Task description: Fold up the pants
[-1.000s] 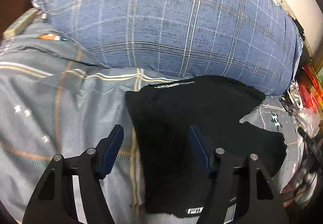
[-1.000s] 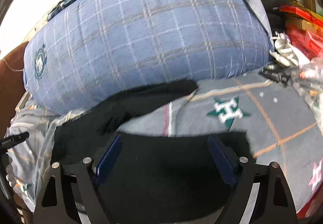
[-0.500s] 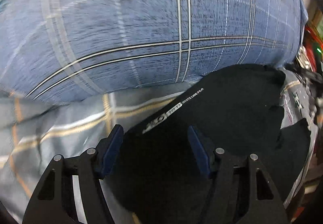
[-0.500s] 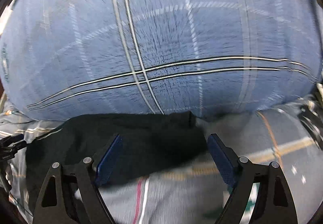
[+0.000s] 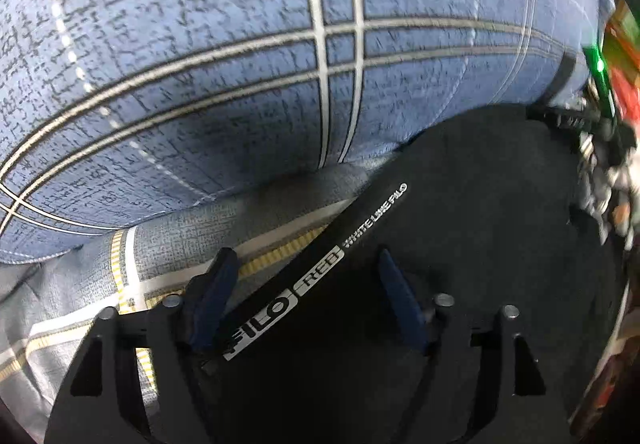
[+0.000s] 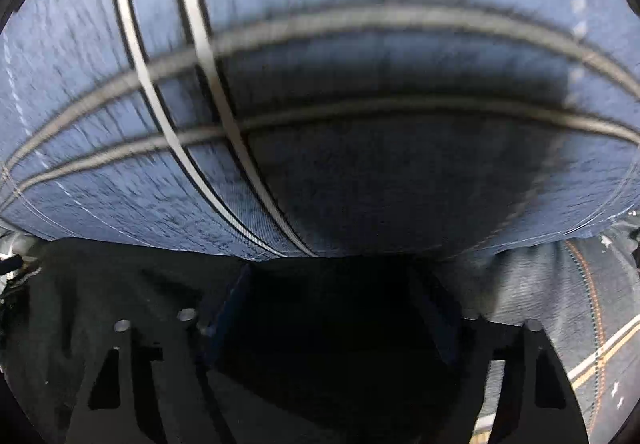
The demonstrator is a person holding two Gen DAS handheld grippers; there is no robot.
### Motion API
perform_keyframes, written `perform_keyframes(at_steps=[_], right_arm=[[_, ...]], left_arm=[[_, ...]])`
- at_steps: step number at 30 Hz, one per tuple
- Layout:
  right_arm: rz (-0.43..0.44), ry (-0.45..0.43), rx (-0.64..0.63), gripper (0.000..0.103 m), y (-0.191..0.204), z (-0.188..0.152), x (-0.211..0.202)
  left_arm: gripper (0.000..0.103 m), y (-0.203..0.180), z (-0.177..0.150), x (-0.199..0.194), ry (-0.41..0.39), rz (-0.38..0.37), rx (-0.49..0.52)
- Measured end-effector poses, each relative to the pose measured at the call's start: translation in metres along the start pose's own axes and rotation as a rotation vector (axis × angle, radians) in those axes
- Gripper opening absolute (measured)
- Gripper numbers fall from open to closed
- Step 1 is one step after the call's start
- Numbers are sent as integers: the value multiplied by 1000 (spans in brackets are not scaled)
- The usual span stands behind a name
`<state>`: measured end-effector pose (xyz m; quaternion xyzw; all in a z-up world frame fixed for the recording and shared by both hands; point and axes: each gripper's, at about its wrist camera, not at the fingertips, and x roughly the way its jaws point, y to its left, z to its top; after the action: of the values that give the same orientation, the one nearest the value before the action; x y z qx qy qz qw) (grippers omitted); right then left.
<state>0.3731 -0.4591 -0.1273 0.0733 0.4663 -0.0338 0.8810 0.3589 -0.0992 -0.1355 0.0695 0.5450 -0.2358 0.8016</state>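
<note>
1. Pants [image 5: 480, 244]: black, soft matte fabric; lying on the bed against the foot of a large pillow; a black waistband [image 5: 320, 276] runs diagonally across them, printed in white with "FILO", "RED" and "WHITE LINE FILO"; in the right wrist view the same dark cloth [image 6: 120, 304] spreads low and to the left, creased, its far edge tucked under the pillow's bulge.
2. Left gripper [image 5: 308, 284]: jaws spread apart, the waistband passing between them; blue pads [image 5: 216, 284] on the inner faces; nothing clenched.
3. Right gripper [image 6: 340, 316]: jaws spread wide over the dark cloth, released; the area between them is in deep shadow.
4. Pillow [image 5: 240, 63]: blue woven cover with a check of white and grey double lines; swollen, filling the upper part of both views; blurred in the right wrist view.
5. Bed sheet [image 5: 160, 256]: grey, with white and yellow stripes; an orange stitched line [image 6: 592, 308] shows at right.
6. Clutter [image 5: 612, 115]: red, green and metallic items at the far right edge, too blurred to identify.
</note>
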Motion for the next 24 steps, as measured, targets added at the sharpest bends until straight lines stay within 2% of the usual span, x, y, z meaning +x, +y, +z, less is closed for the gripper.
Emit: perform_keyframes(at_steps=[1, 2, 4, 9, 13, 18, 20, 21, 22, 23, 24], right_arm=[[-19, -9, 7, 34, -1, -2, -1], [-3, -13, 20, 22, -3, -3, -2], [53, -27, 54, 17, -8, -8, -11], [91, -124, 71, 15, -7, -19, -54], [140, -220, 89, 14, -12, -30, -105], [213, -311, 111, 14, -21, -41, -157], [231, -337, 125, 12, -32, -69, -179], [247, -340, 140, 12, -54, -72, -188], [267, -343, 164, 12, -65, -97, -195], [279, -342, 178, 11, -63, -120, -222], [288, -336, 196, 11, -69, -137, -227]], left_arm=[[25, -1, 0, -3, 0, -38, -4], [21, -5, -1, -6, 5, -41, 10], [14, -15, -4, -10, -5, -7, 58], [14, -30, -13, -44, -90, 37, 55], [13, -40, -24, -80, -169, 67, 51], [13, -62, -70, -152, -326, 106, 57], [13, -79, -99, -180, -386, 116, 73], [13, -91, -125, -195, -421, 128, 94], [13, -101, -142, -205, -438, 129, 111], [14, -108, -152, -207, -443, 125, 131], [14, -119, -167, -211, -441, 124, 151]])
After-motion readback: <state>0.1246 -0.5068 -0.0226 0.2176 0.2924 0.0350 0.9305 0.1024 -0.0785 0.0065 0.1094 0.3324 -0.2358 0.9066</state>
